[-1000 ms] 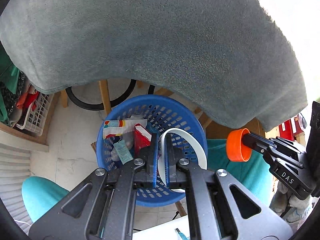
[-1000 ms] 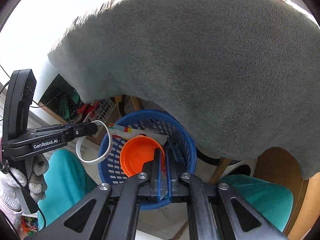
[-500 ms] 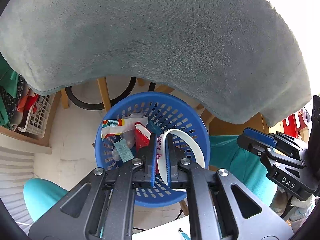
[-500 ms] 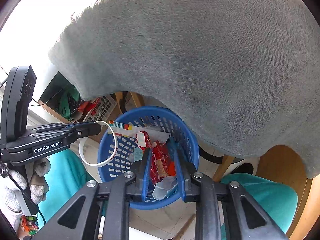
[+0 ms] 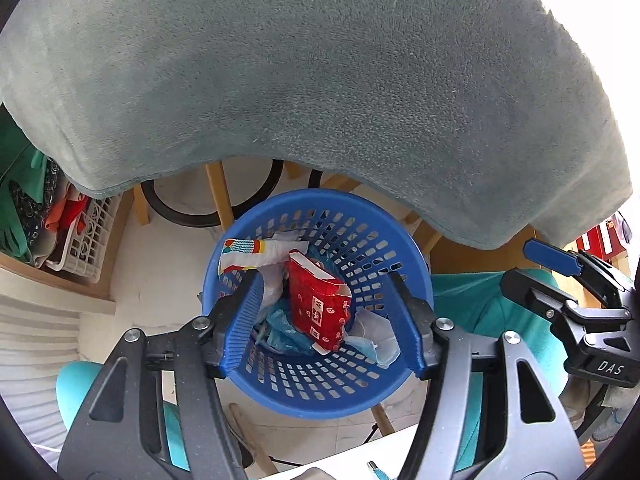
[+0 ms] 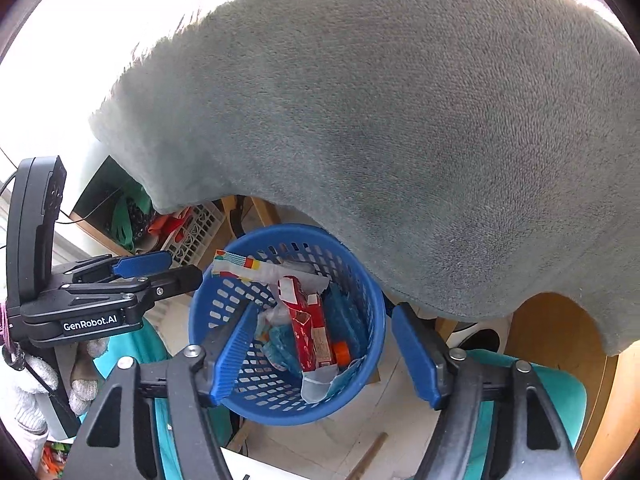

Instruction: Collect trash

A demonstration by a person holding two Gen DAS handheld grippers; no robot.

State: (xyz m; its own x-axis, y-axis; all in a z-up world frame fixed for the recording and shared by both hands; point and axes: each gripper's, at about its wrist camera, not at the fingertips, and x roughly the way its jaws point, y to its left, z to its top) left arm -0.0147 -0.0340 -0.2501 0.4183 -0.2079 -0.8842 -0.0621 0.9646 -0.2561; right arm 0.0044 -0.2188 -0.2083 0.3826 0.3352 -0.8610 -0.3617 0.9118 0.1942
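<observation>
A blue perforated basket [image 5: 360, 236] stands on the floor below both grippers; it also shows in the right wrist view [image 6: 362, 280]. It holds a red carton [image 5: 318, 306] [image 6: 308, 332], a striped wrapper [image 5: 244, 250], blue plastic scraps and an orange cap [image 6: 341, 349]. My left gripper [image 5: 324, 320] is open and empty above the basket. My right gripper [image 6: 326, 354] is open and empty above it too. Each gripper shows in the other's view, at the side of the basket.
A grey-green towel [image 5: 320, 72] covers the table edge above the basket. Wooden chair legs [image 5: 218, 196] and a black ring stand behind it. A white crate [image 5: 86, 240] with clothes sits on a shelf at left. Teal cushions [image 6: 532, 396] flank the basket.
My left gripper opened and the white ring it held is gone from view. My right gripper opened earlier, dropped the orange cap into the basket, and has now opened wider.
</observation>
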